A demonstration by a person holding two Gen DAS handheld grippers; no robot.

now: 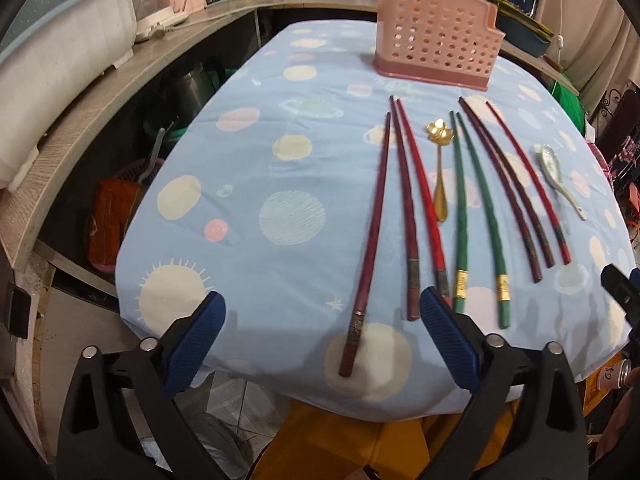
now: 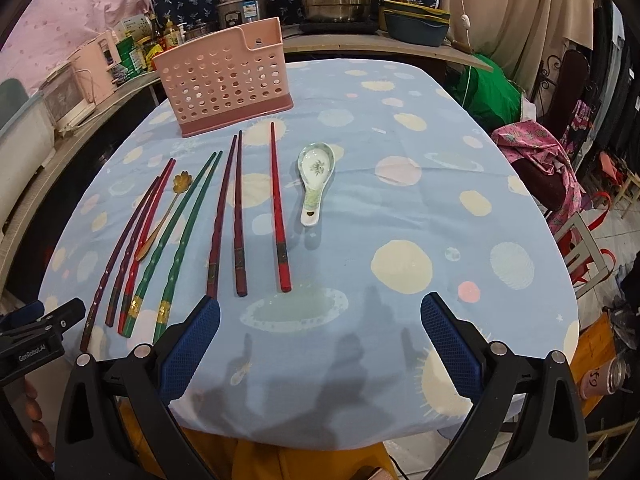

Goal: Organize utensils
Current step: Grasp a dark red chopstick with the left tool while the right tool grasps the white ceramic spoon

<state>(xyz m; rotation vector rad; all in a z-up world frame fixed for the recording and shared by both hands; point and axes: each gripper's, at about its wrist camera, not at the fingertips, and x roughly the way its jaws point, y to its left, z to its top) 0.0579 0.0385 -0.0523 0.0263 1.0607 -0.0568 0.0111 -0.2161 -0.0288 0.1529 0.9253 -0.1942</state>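
Black plastic left gripper (image 1: 322, 336) and right gripper (image 2: 320, 336), blue textured pads (image 2: 190, 346), silver screws, triangular cut-outs

The left gripper (image 1: 322, 340) hovers level with its blue-padded fingers (image 1: 196, 344) spread wide and nothing between them. The right gripper (image 2: 320, 344) is posed alike, its fingers (image 2: 452, 350) equally wide apart and empty. Each gripper's black body shows at the edge of the other's view.
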